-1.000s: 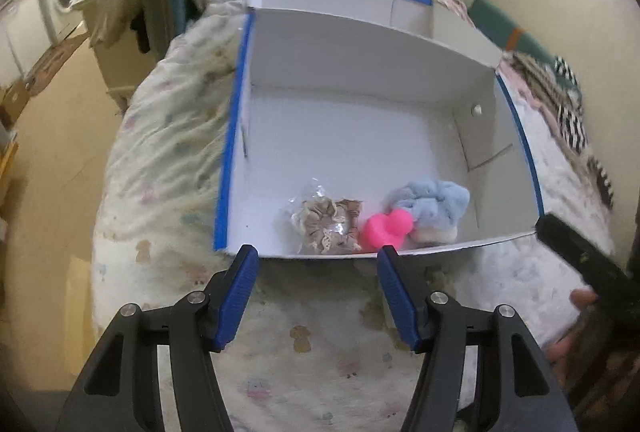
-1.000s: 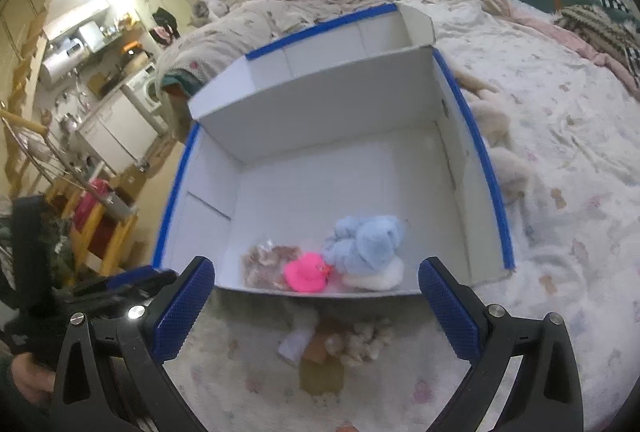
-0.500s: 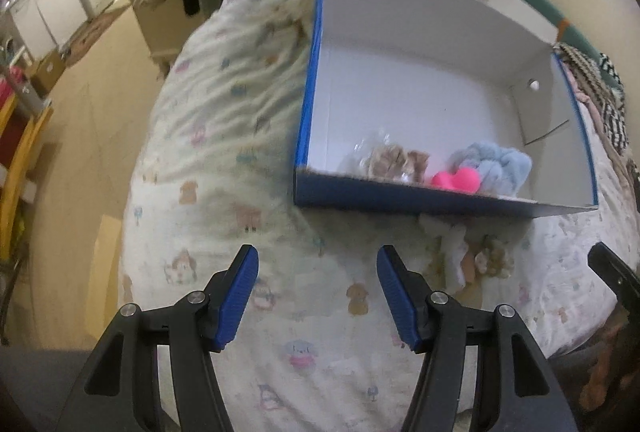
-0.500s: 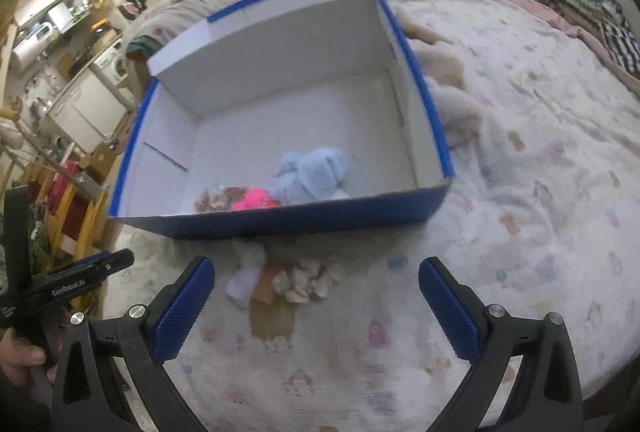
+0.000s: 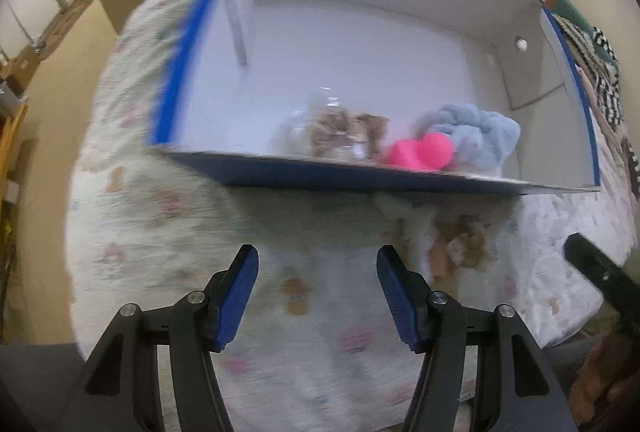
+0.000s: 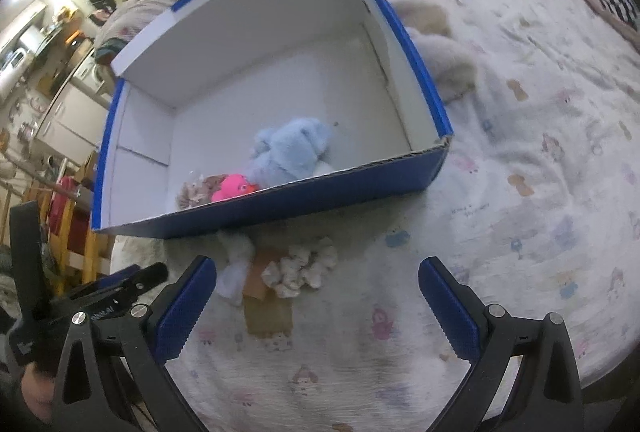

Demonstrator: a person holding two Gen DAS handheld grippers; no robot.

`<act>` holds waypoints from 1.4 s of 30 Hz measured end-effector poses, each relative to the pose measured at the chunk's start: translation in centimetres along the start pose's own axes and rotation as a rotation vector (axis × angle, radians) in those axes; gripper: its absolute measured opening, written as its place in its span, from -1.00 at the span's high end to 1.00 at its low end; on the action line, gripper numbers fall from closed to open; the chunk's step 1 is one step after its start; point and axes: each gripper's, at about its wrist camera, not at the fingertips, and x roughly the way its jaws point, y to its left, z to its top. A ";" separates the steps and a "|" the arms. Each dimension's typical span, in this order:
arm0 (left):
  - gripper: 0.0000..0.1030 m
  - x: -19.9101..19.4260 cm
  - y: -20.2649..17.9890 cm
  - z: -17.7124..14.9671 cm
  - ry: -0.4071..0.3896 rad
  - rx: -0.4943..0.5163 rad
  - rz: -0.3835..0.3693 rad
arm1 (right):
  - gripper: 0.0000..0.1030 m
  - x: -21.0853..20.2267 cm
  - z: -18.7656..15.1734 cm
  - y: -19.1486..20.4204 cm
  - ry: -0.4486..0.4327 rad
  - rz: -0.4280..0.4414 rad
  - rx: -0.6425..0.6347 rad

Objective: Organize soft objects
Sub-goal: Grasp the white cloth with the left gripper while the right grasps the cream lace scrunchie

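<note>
**Soft objects: three in the box, more on the bed in front of it**

The soft objects already in the box (image 6: 400, 176) sit bunched against its near wall: a pale blue plush (image 6: 290, 150), a bright pink toy (image 6: 232, 186) touching it, and a beige frilly piece in clear wrap (image 6: 194, 192) just beside the pink one. The box is blue outside, white inside, and rests on the patterned bedspread (image 6: 540, 160) near the bed's foot edge.

Outside the box, just in front of its near wall, a small cluster lies on the bedspread: a white fluffy piece (image 6: 236, 266), a cream knobbly piece (image 6: 304, 266) and a flat brown card (image 6: 266, 306) beneath them. A beige plush (image 6: 436, 44) lies against the box's outer right wall.

Your right gripper (image 6: 316, 306) is released, blue pads wide apart, empty, pointing down at the bedspread with the cluster between and slightly beyond its fingers. Your left gripper (image 5: 318, 298) is also released and empty, held over bare bedspread to the left of the cluster; its view is blurred.
</note>
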 end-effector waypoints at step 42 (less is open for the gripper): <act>0.57 -2.7 1.4 -1.0 0.000 0.080 -0.008 | -0.67 7.3 -0.2 0.0 0.210 -0.048 0.008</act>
